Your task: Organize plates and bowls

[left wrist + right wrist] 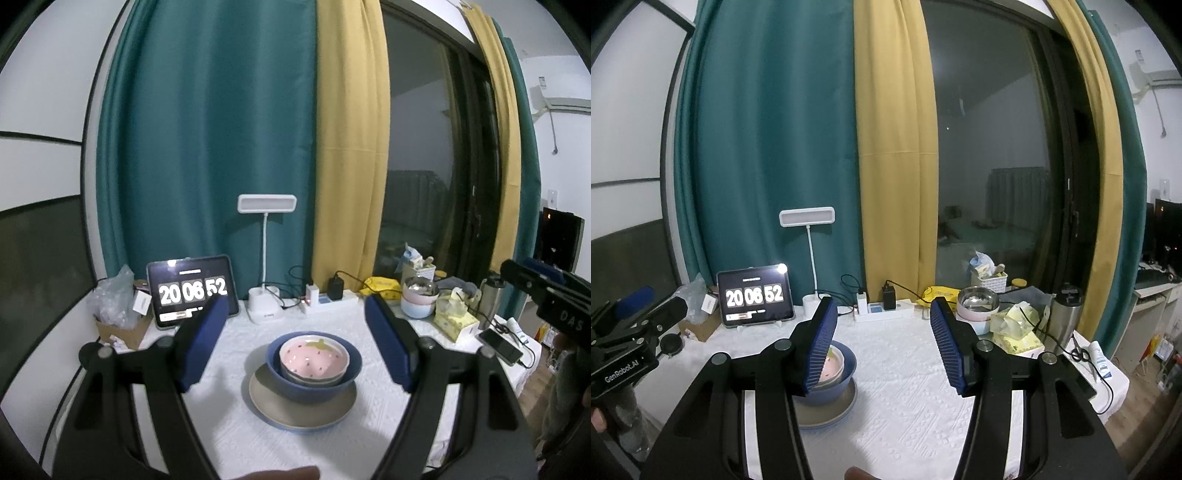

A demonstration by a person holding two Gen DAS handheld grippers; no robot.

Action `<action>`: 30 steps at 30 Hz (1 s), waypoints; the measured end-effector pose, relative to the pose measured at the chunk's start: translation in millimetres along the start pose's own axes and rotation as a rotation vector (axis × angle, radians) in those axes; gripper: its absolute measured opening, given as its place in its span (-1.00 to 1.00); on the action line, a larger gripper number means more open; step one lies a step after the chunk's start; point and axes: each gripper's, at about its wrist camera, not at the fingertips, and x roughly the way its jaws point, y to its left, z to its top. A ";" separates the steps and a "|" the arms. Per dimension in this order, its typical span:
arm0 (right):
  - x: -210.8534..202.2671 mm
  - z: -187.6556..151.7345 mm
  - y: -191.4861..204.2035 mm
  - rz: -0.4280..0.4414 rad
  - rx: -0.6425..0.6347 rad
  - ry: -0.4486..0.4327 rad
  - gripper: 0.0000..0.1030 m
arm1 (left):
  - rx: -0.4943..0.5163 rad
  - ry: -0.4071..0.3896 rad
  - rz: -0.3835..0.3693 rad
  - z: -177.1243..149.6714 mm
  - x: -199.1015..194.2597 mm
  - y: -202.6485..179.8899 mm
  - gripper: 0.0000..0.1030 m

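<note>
Both claws hang empty over the table: the left claw (295, 343) is spread wide with the dish stack framed between its blue pads, and the right claw (882, 343) is likewise spread, holding nothing, its left pad partly hiding the stack in its own view.

Covered in a white textured cloth, the table (236, 435) carries the task's things near the middle. Largest is the beige plate (303, 408), lying flat as the base. On it sits the blue bowl (314, 373), and nested upright inside that is the pink strawberry bowl (314, 356), with what looks like another pale rim beneath it. Wide at the bottom and narrow at the top, the pile seems arranged for stability, and the sorting looks largely done.

Along the back edge stand a tablet clock (192, 290), a white desk lamp (266, 258) and a power strip (325, 302). Toward the back right corner a second set of bowls (419, 297), topped by a metal one, sits apart beside a tissue box (456, 319); whether it belongs to the task I cannot tell.
</note>
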 end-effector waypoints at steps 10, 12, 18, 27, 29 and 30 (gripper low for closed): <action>-0.9 -2.5 1.4 0.002 0.000 0.005 0.08 | 0.004 -0.002 -0.003 0.1 2.7 -2.6 0.51; -0.8 -2.4 1.4 0.003 0.001 0.004 0.08 | 0.004 -0.003 -0.003 0.1 2.7 -2.8 0.51; -0.7 -2.3 0.9 0.002 0.002 0.005 0.08 | 0.004 -0.002 -0.003 0.3 2.0 -3.7 0.51; -1.5 -2.1 0.8 0.002 0.000 0.005 0.08 | 0.004 -0.003 -0.002 0.1 2.0 -3.5 0.51; -0.9 -1.8 1.0 0.002 0.002 0.006 0.08 | 0.003 -0.001 -0.002 -0.1 1.9 -3.4 0.51; -0.8 -1.8 0.8 0.001 0.002 0.007 0.08 | 0.003 -0.002 -0.003 -0.3 1.8 -3.5 0.51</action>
